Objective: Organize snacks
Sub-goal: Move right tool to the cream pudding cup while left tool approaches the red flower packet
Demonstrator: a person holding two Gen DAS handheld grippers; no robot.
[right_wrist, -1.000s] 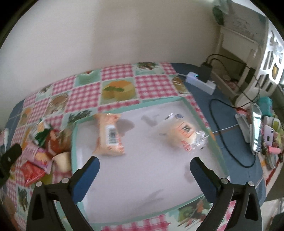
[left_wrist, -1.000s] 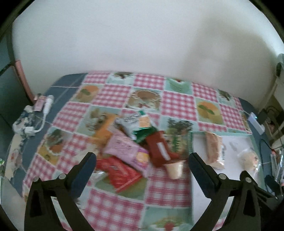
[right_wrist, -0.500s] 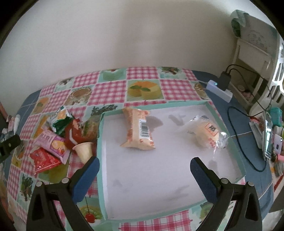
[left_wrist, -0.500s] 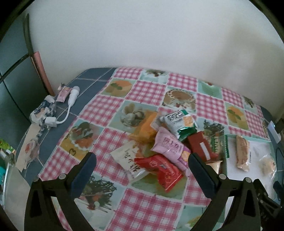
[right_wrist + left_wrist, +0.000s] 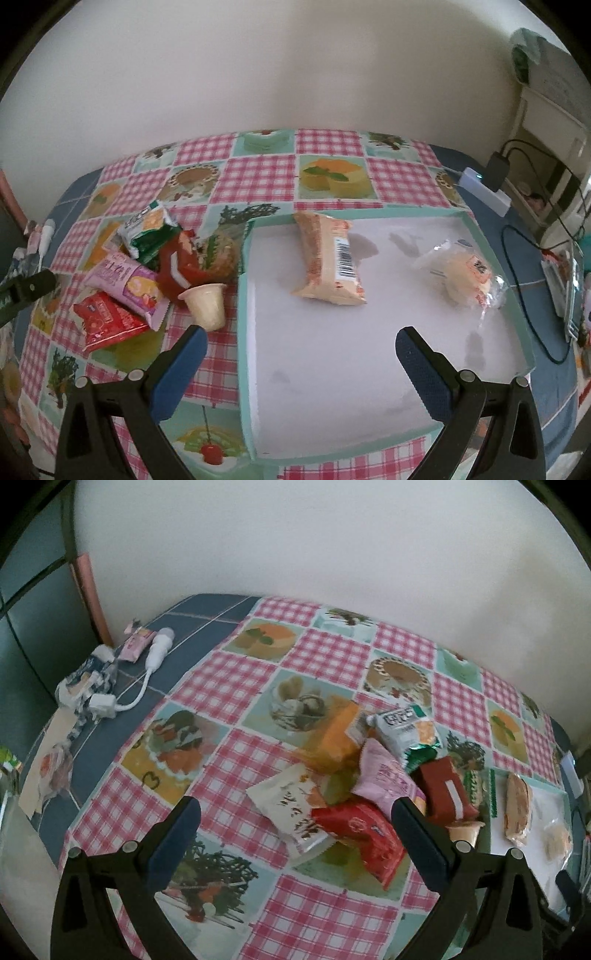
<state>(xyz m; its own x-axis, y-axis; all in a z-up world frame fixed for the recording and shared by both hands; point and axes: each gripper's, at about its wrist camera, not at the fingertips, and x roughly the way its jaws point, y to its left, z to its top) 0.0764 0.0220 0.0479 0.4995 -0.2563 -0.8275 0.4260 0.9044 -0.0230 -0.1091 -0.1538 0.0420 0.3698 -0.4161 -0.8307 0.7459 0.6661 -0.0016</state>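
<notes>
A pile of snack packets lies on the checked tablecloth: a white packet (image 5: 288, 805), a red packet (image 5: 365, 834), a pink packet (image 5: 384, 779), an orange packet (image 5: 336, 734), a green-white packet (image 5: 406, 727), a dark red packet (image 5: 443, 790) and a small pudding cup (image 5: 205, 301). A teal-rimmed white tray (image 5: 243, 332) holds a wrapped cake bar (image 5: 328, 262) and a clear-wrapped bun (image 5: 461, 273). My left gripper (image 5: 295, 823) is open above the near side of the pile. My right gripper (image 5: 301, 354) is open and empty over the tray.
A white charger and cable (image 5: 147, 672) and crumpled wrappers (image 5: 85, 683) lie at the table's left edge. A power strip with a black plug (image 5: 487, 184) and trailing cables (image 5: 535, 295) sit right of the tray. A wall runs behind the table.
Both views have swung left. The snack pile now sits nearer my left gripper's right finger. The tray has shifted right in the right wrist view. Both grippers stay open.
</notes>
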